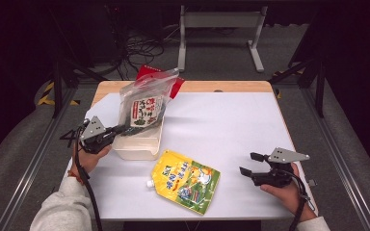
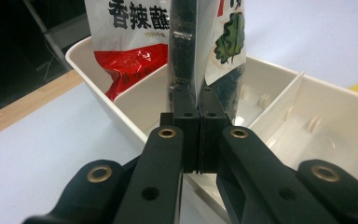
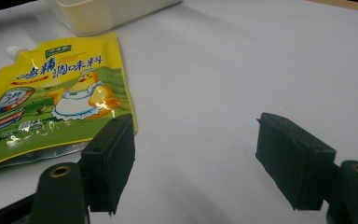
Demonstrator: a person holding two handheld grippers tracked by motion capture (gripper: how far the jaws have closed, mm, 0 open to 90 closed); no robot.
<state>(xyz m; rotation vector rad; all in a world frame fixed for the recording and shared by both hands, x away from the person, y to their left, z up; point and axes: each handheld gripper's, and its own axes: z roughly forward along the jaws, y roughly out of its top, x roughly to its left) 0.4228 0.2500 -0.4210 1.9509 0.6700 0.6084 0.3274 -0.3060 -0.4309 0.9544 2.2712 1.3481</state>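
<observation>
A clear bag with a green-and-white label point(image 1: 144, 108) stands upright in a cream divided bin point(image 1: 137, 153). From the left, my left gripper point(image 1: 124, 129) is shut on that bag's lower edge. In the left gripper view the jaws point(image 2: 199, 116) meet with the bag's point(image 2: 228, 42) thin edge pinched between the pads, over the bin's wall point(image 2: 98, 88). Behind it leans a red-and-white packet point(image 2: 128, 56). A yellow spouted pouch point(image 1: 185, 180) lies flat on the white mat. To its right my right gripper point(image 1: 249, 163) stands open and holds nothing. Its jaws point(image 3: 196, 135) hover over bare mat beside the pouch point(image 3: 56, 102).
The white mat point(image 1: 221, 120) covers most of the table, with a wooden strip point(image 1: 221, 86) along the far edge. A red packet point(image 1: 149, 73) sticks up behind the bin. Beyond the table, a metal stand point(image 1: 219, 21) and cables point(image 1: 142, 48) rest on the floor.
</observation>
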